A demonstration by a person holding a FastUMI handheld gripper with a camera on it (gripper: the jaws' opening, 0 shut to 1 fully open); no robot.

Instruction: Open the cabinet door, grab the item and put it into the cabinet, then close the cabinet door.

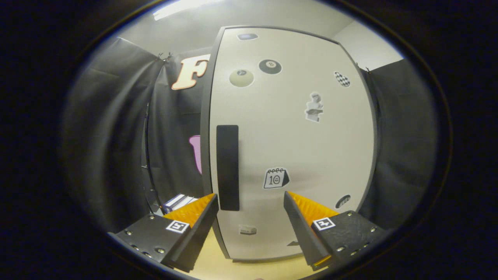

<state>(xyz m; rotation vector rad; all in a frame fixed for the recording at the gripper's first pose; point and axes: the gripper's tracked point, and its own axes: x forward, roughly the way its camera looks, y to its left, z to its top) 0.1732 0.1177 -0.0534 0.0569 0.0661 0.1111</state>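
Cabinet (pixel 291 147): a pale cabinet stands upright on a light wooden table (pixel 210 260), straight ahead of the tool, with black cloth walls on both sides.
Door (pixel 311 163): it lies flat against the cabinet front, closed, with several stickers scattered over it.
Handle (pixel 227 167): a tall dark strip runs upright near the door's left edge, just ahead of the tool's left finger and slightly inside the gap.
Tool (pixel 249 217): its two fingers are spread wide apart and hold nothing; they point at the lower part of the door, near it, though contact cannot be told.
Item: some striped blue and white thing (pixel 179 201) lies on the table to the left of the cabinet, half hidden behind the left finger; whether this is the item for the cabinet cannot be told.
Inside of cabinet: hidden behind the closed door, so what it holds cannot be told.
Step in hand: the scene fits two stages. With the door closed and the tool empty facing the handle, it could be the approach to opening, or the moment after the door is pushed closed again.
Next move: the pictures do not settle it. Only if the cabinet is to be opened would the fingers need to line up on the handle strip and draw the door's left edge outward.
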